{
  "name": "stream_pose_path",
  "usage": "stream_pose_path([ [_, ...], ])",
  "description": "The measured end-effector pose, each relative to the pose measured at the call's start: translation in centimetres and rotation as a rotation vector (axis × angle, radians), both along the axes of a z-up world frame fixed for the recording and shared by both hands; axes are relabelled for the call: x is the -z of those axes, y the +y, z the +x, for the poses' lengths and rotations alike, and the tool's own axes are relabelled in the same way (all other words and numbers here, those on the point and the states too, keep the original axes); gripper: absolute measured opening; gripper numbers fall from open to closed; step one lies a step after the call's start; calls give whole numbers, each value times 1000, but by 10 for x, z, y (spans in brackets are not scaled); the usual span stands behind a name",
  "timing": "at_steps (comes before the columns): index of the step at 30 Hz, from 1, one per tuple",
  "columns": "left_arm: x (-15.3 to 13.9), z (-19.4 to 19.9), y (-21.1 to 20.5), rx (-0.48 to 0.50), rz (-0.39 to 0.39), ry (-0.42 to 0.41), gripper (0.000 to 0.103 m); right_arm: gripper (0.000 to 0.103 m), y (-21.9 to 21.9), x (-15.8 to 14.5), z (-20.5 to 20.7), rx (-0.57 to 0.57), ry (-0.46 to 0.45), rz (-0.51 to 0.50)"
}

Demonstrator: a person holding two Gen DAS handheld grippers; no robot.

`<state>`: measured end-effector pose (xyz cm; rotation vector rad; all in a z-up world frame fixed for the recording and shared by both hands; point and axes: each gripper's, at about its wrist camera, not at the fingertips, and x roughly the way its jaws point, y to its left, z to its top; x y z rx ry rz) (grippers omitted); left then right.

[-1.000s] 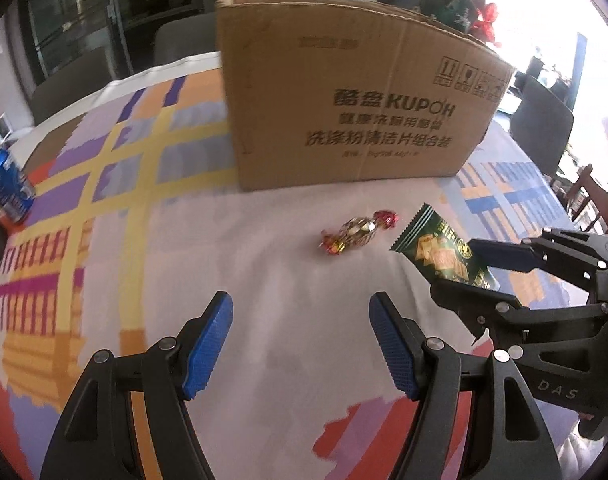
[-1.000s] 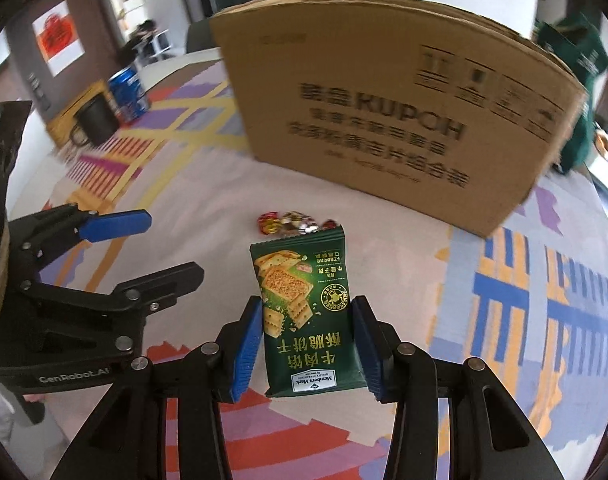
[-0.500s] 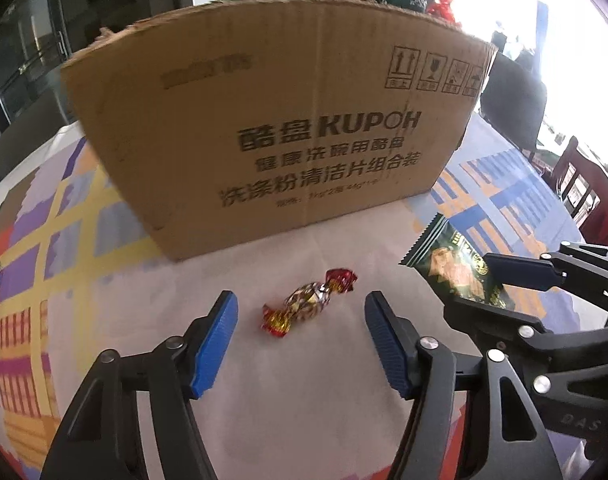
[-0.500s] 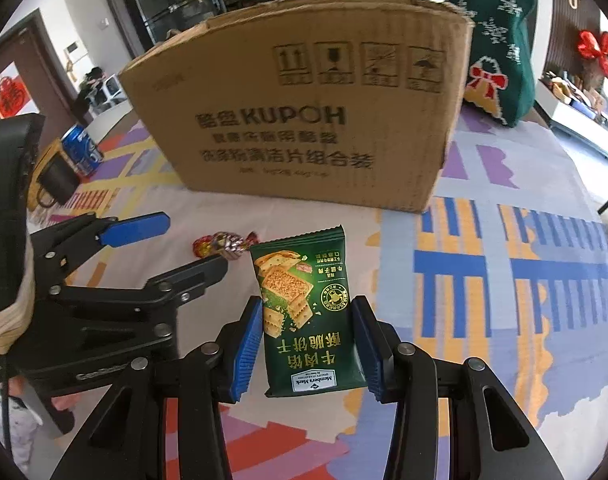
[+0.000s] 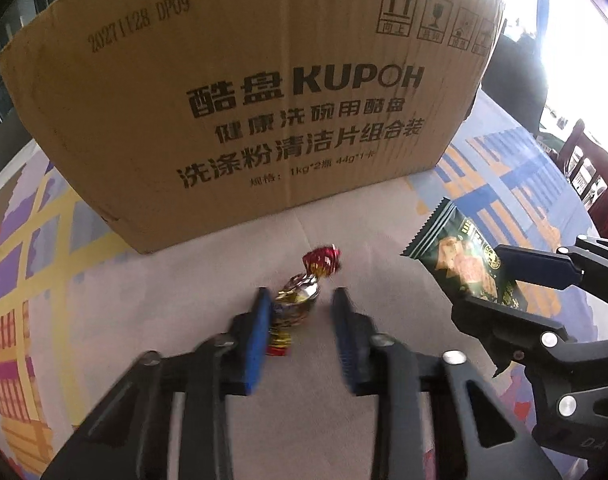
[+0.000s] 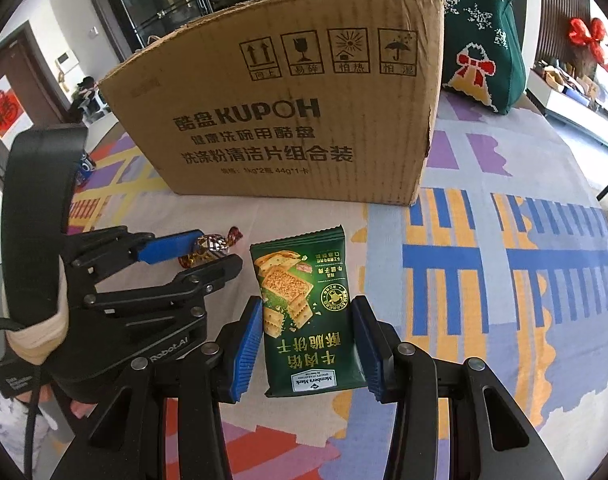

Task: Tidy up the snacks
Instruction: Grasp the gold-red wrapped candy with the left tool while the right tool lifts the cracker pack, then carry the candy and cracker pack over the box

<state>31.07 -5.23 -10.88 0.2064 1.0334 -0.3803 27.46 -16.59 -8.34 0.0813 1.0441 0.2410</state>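
Note:
A foil-wrapped candy [image 5: 299,300] with red twisted ends lies on the tablecloth in front of a brown cardboard box [image 5: 263,92]. My left gripper [image 5: 301,304] has its blue pads on either side of the candy, the left pad touching it, the right pad a little apart. The candy [image 6: 211,245] and the left gripper [image 6: 191,254] also show in the right wrist view. My right gripper [image 6: 308,332] is shut on a green cracker packet [image 6: 304,312], held upright above the table; the packet also shows in the left wrist view [image 5: 460,264].
The cardboard box [image 6: 295,120] stands just beyond both grippers. A green knitted Christmas bag [image 6: 484,36] sits behind its right corner. A blue can [image 6: 85,166] shows at far left. The patterned tablecloth [image 6: 504,240] covers the table; chairs stand at its right.
My left gripper moved forward to the candy and its jaws narrowed around it. The right gripper kept the cracker packet and came closer to the box.

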Motion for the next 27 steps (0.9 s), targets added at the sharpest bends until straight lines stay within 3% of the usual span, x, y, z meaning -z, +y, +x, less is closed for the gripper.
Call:
stream_pose_path([
  [10,-9,-9,9,-59,-65,10,19,45,-4,1,-1,3,-3,19],
  [27,-68,-46,41,-153,-137,-105,19,45,-4,-41,-19,-15,-117,29],
])
